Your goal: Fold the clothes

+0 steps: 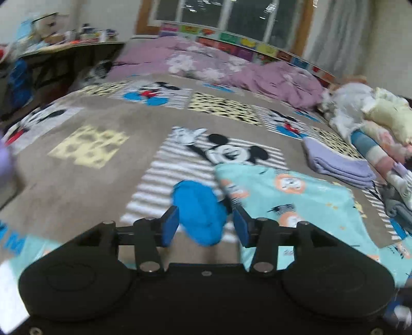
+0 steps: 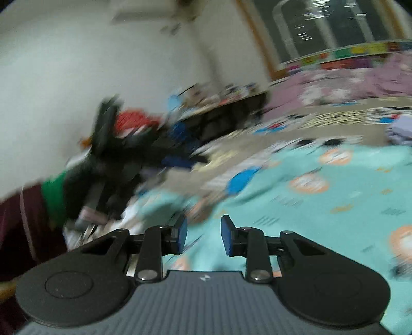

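No container shows in either view. The left gripper [image 1: 206,225] has its blue pads spread wide, holding nothing; between them only the blanket's [image 1: 90,195] blue printed patch appears. The right gripper [image 2: 203,233] also has its pads apart and empty, above the teal printed garment [image 2: 322,206]. That garment [image 1: 296,203] lies flat on the grey cartoon-print blanket, which covers the bed. Taking the teal garment as the landmark: a folded lavender cloth [image 1: 337,165] lies just beyond its far right corner; a pile of unfolded clothes [image 1: 373,123] lies further right; a purple floral duvet [image 1: 231,67] is bunched well beyond it under the window [image 1: 231,18]. The right wrist view is motion-blurred.
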